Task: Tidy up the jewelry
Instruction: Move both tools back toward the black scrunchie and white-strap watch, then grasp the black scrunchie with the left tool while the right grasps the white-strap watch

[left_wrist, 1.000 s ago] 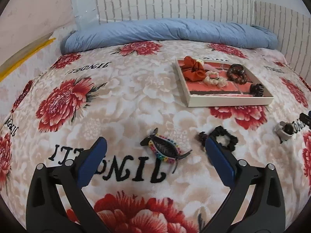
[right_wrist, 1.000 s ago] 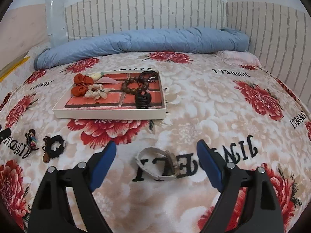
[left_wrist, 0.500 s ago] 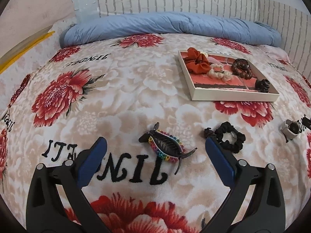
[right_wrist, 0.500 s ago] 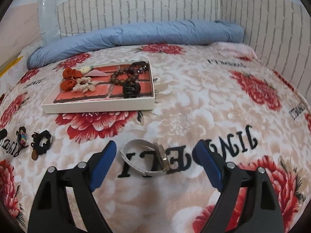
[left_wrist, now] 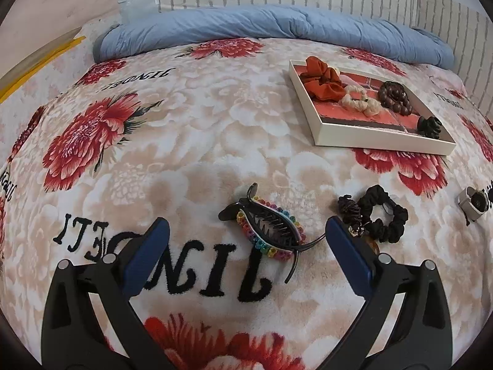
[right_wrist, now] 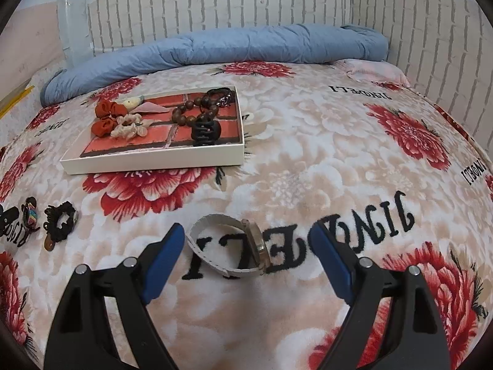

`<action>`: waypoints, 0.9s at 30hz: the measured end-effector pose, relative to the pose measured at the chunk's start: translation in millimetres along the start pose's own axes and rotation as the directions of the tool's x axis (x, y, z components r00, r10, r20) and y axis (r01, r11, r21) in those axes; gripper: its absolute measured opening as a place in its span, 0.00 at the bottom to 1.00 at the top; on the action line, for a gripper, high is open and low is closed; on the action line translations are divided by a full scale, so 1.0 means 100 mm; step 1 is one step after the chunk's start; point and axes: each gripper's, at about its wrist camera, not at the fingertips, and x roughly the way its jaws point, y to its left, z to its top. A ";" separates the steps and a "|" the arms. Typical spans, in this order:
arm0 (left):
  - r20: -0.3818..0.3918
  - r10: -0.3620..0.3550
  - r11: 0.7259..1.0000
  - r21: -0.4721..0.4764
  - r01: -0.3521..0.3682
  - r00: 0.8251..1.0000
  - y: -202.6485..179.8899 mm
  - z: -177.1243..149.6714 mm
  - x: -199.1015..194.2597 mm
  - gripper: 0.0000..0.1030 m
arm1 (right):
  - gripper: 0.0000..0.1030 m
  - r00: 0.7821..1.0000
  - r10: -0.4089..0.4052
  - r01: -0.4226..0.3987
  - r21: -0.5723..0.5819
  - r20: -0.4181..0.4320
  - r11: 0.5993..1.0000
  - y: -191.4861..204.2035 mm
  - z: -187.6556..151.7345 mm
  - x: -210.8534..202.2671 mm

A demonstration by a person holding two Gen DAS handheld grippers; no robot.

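Observation:
A black claw clip with rainbow beads [left_wrist: 267, 227] lies on the flowered blanket, between and just beyond the wide blue fingers of my open left gripper [left_wrist: 246, 231]. A black scrunchie [left_wrist: 377, 214] lies beside the right finger. In the right wrist view a white-strapped watch [right_wrist: 228, 246] lies on its side between the fingers of my open right gripper [right_wrist: 248, 237], untouched. The white tray [right_wrist: 154, 160] with a brick-pattern floor holds an orange scrunchie [right_wrist: 107, 117], a cream scrunchie, a wooden bead bracelet [right_wrist: 194, 112] and a black claw clip [right_wrist: 205, 131].
The same tray [left_wrist: 382, 146] sits at the upper right in the left wrist view, and the watch [left_wrist: 473, 202] near the right edge. A rolled blue quilt [left_wrist: 262, 30] lies along the brick-pattern headboard. The clip and scrunchie [right_wrist: 60, 219] appear at the far left in the right wrist view.
Both grippers have sunk closer to the blanket. The claw clip and the watch now lie larger and further in between their fingers. Jaw widths look unchanged.

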 end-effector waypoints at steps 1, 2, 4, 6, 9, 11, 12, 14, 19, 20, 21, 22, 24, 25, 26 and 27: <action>-0.001 -0.001 1.000 0.003 0.001 1.000 0.00 0.00 0.00 0.95 | 0.81 1.000 0.000 0.000 0.005 -0.001 1.000 -0.02 0.00 0.01; -0.002 -0.003 1.000 0.007 0.003 1.000 -0.01 0.00 0.00 0.95 | 0.81 1.000 0.000 0.000 0.008 -0.002 1.000 -0.04 0.01 0.02; -0.003 -0.011 1.000 0.009 0.011 1.000 -0.02 0.00 -0.02 0.95 | 0.81 1.000 -0.005 0.006 0.014 -0.001 1.000 -0.09 0.01 0.04; -0.004 -0.018 1.000 0.003 0.018 1.000 -0.03 0.00 -0.04 0.95 | 0.81 1.000 -0.012 0.012 0.018 -0.001 1.000 -0.13 0.03 0.05; -0.006 -0.039 0.999 -0.011 0.039 0.999 -0.04 0.02 -0.05 0.95 | 0.81 1.000 -0.019 0.019 0.018 0.003 1.000 -0.21 0.05 0.07; -0.006 -0.041 0.999 -0.012 0.041 0.999 -0.05 0.03 -0.05 0.95 | 0.81 0.999 -0.034 0.034 0.005 0.004 0.999 -0.24 0.06 0.10; -0.007 -0.035 0.999 -0.007 0.035 0.999 -0.05 0.02 -0.05 0.95 | 0.81 0.999 -0.038 0.038 0.002 0.002 0.999 -0.25 0.06 0.11; -0.011 -0.013 1.000 -0.006 0.013 1.000 -0.05 0.04 0.00 0.95 | 0.81 0.999 -0.038 0.038 0.004 -0.011 0.999 -0.30 0.07 0.17; -0.043 -0.021 0.999 -0.036 0.019 0.999 -0.01 0.09 0.17 0.95 | 0.81 0.999 -0.032 0.032 0.012 -0.024 0.999 -0.34 0.08 0.24; -0.047 -0.020 0.999 -0.035 0.019 0.999 -0.01 0.09 0.20 0.95 | 0.81 0.999 -0.033 0.033 0.010 -0.023 0.999 -0.34 0.08 0.24; -0.050 -0.017 0.999 -0.030 0.016 0.999 -0.02 0.10 0.23 0.95 | 0.81 0.999 -0.034 0.034 0.005 -0.020 0.999 -0.34 0.08 0.25; -0.052 -0.016 1.000 -0.026 0.014 0.999 -0.03 0.10 0.25 0.95 | 0.81 0.999 -0.033 0.033 0.003 -0.019 0.999 -0.33 0.08 0.26; -0.051 -0.016 1.000 -0.021 0.015 0.999 -0.05 0.10 0.26 0.95 | 0.81 0.999 -0.031 0.031 0.000 -0.017 1.000 -0.33 0.08 0.27; -0.046 -0.022 1.000 -0.019 0.021 0.999 -0.07 0.10 0.24 0.95 | 0.81 0.999 -0.033 0.033 -0.003 -0.017 0.999 -0.31 0.09 0.27; -0.042 -0.028 1.000 -0.015 0.027 0.999 -0.09 0.10 0.23 0.95 | 0.81 0.999 -0.037 0.037 -0.005 -0.017 0.999 -0.32 0.09 0.27; -0.035 -0.035 0.999 -0.008 0.034 0.999 -0.13 0.11 0.20 0.95 | 0.81 0.999 -0.041 0.041 -0.005 -0.018 0.999 -0.33 0.10 0.29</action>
